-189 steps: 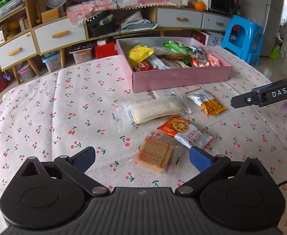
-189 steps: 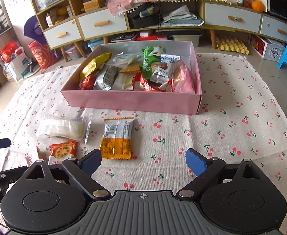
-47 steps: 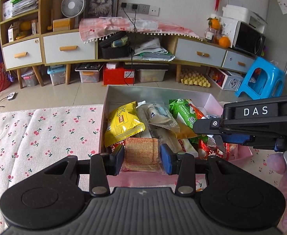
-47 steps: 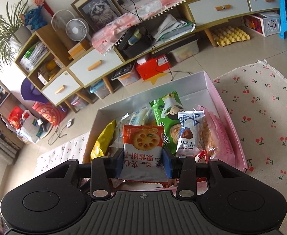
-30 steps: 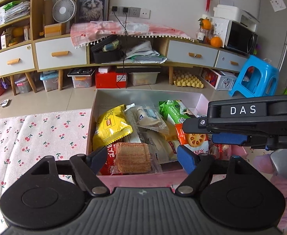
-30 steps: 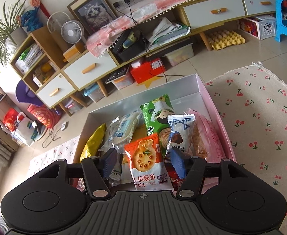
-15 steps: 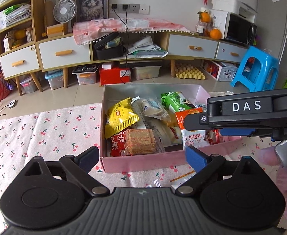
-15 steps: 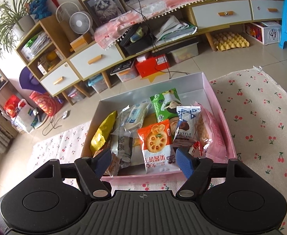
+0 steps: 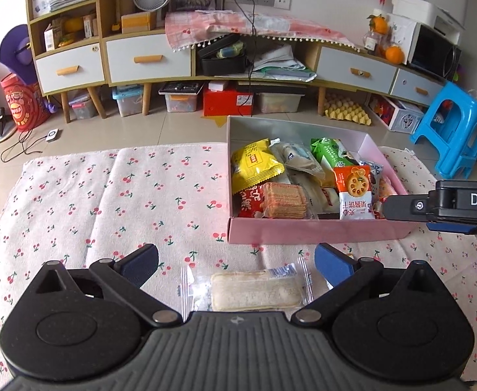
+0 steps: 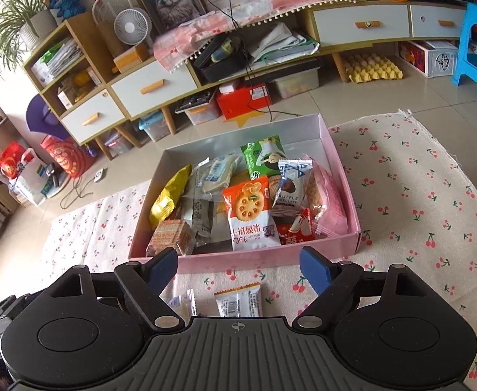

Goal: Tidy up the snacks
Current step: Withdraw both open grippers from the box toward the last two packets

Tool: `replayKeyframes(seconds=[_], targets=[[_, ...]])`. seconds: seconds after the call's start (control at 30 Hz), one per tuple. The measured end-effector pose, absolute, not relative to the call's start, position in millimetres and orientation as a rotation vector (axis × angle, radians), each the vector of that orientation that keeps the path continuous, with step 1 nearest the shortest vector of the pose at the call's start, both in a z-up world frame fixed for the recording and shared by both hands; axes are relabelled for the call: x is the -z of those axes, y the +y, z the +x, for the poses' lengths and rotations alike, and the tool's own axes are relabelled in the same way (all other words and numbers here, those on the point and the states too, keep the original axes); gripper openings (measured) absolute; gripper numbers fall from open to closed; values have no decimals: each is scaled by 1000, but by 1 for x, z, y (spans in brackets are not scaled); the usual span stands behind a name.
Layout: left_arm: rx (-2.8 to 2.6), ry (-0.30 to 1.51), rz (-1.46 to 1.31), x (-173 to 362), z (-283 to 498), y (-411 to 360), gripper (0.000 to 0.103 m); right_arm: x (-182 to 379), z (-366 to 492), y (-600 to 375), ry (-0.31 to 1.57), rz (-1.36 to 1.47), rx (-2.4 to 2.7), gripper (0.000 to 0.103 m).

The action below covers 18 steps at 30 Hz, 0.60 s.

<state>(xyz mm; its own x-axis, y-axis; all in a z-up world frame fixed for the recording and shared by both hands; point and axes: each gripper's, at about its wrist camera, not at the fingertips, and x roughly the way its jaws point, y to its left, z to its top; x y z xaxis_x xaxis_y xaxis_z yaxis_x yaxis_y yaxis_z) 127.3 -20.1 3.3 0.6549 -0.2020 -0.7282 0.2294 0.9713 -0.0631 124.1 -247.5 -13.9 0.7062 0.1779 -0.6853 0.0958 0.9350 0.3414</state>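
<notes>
Snacks mostly packed. Left gripper (image 9: 235,259) spread wide and empty above the clear-wrapped bread (image 9: 256,290) on the cherry cloth (image 9: 108,202); right gripper (image 10: 238,267) likewise agape, over an orange-edged packet (image 10: 238,299). Beyond, the pink box (image 10: 271,259) crowded with wafers (image 9: 284,200) and a lotus-biscuit bag (image 10: 249,218). Two packets seemingly left to box.

Soft, even daylight, strong fisheye bending in both wrist views

Straight cabinet edges are bowed toward the dark corners; faint shadows are cast ahead of each gripper, mild glare is seen on snack wrappers, and focus is kept sharp.
</notes>
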Motion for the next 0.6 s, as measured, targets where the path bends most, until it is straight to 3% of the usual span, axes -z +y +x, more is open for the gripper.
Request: replayKeyframes(seconds=[0.6], targets=[[209,920,27,24,110,1,102,49,103,-226,889,135,-49,88]])
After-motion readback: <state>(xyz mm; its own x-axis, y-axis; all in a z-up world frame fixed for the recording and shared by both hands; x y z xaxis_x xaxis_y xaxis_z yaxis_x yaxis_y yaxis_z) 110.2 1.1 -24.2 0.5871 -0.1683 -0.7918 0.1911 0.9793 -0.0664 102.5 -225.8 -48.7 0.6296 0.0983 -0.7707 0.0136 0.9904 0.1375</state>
